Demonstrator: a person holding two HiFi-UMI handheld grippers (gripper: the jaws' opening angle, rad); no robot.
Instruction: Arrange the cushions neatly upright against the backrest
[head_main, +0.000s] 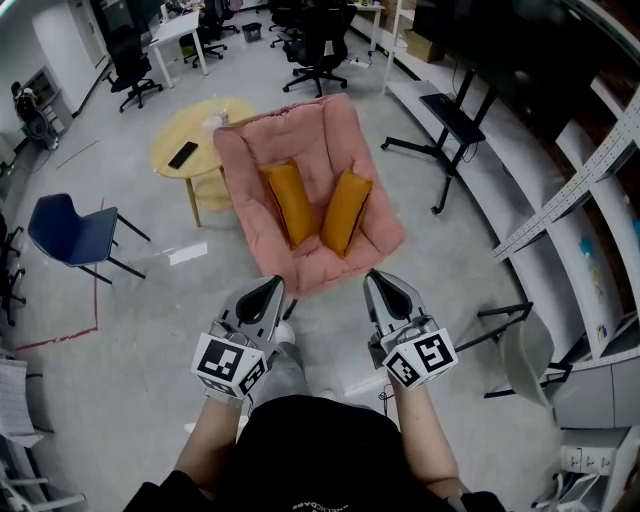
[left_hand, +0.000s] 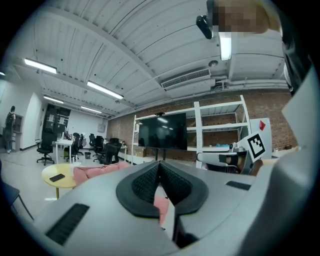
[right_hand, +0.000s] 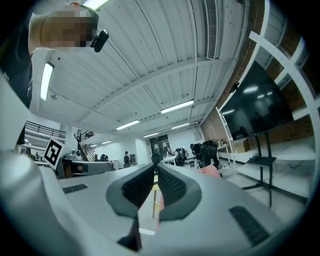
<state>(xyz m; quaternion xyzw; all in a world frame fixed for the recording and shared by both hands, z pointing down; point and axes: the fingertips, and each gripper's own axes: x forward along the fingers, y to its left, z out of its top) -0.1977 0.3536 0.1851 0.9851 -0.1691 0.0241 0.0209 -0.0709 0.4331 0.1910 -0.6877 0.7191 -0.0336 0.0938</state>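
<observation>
A pink padded armchair (head_main: 318, 135) stands on the floor ahead of me. Two orange cushions lie in it side by side, the left cushion (head_main: 288, 203) and the right cushion (head_main: 346, 210) slanting toward each other at their near ends. Both grippers hover in front of the chair's near edge, apart from it. My left gripper (head_main: 272, 286) is shut with nothing in it, and so is my right gripper (head_main: 377, 280). In the left gripper view the closed pads (left_hand: 150, 182) point past the pink chair (left_hand: 95, 172). The right gripper view shows closed pads (right_hand: 137, 186) and a sliver of pink chair (right_hand: 210, 171).
A round yellow table (head_main: 170, 128) with a phone (head_main: 183, 155) stands left of the chair. A blue chair (head_main: 70, 232) is further left. A black screen stand (head_main: 450, 125) and white shelving (head_main: 600, 170) are to the right. Office chairs (head_main: 318, 45) and desks sit beyond.
</observation>
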